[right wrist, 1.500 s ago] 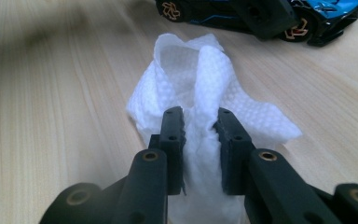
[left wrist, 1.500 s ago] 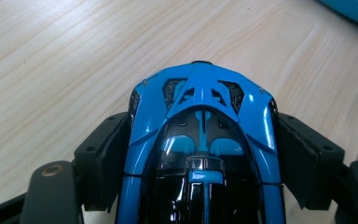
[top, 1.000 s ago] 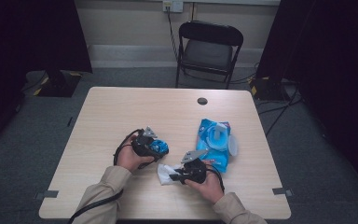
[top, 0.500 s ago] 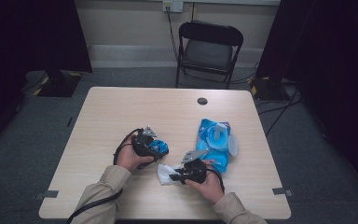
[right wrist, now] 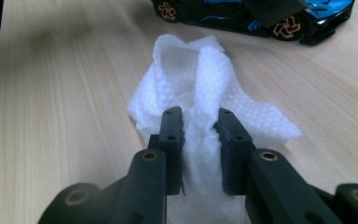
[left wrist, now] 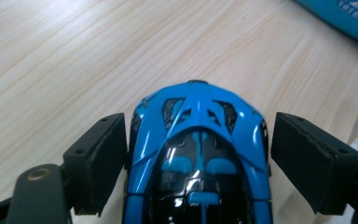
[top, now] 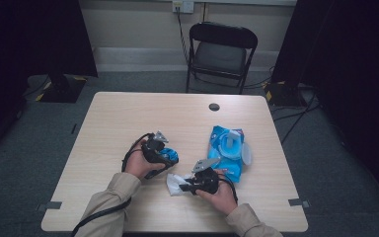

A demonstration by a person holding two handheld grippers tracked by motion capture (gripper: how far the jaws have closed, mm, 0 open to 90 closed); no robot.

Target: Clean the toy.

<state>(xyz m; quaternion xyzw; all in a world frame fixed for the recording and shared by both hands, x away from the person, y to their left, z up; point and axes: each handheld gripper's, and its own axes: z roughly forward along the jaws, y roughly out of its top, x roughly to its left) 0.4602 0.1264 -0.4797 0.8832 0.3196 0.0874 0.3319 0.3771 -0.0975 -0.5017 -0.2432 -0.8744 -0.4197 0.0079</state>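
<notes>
While the blue toy car [left wrist: 198, 154] is sitting on the worktop [top: 113, 123] between the spread jaws of the left tool [top: 164, 148], those jaws have just been opening, with the car between them and clear gaps at both sides in the left gripper view. Judging by this, the car is being released or re-gripped; to wipe it well, the left tool should be squeezing the body evenly so it is not rolling. Just right of the car, the right tool [right wrist: 199, 128] is pinching a crumpled white wipe [right wrist: 205, 84], its jaws pressing into the folds. It should be bringing a loose fold, not the jaw tips, onto the car. Further right of the car, the blue wipe pack [top: 225, 153] is lying flat with its lid flipped open; what remains inside is too small to tell.
</notes>
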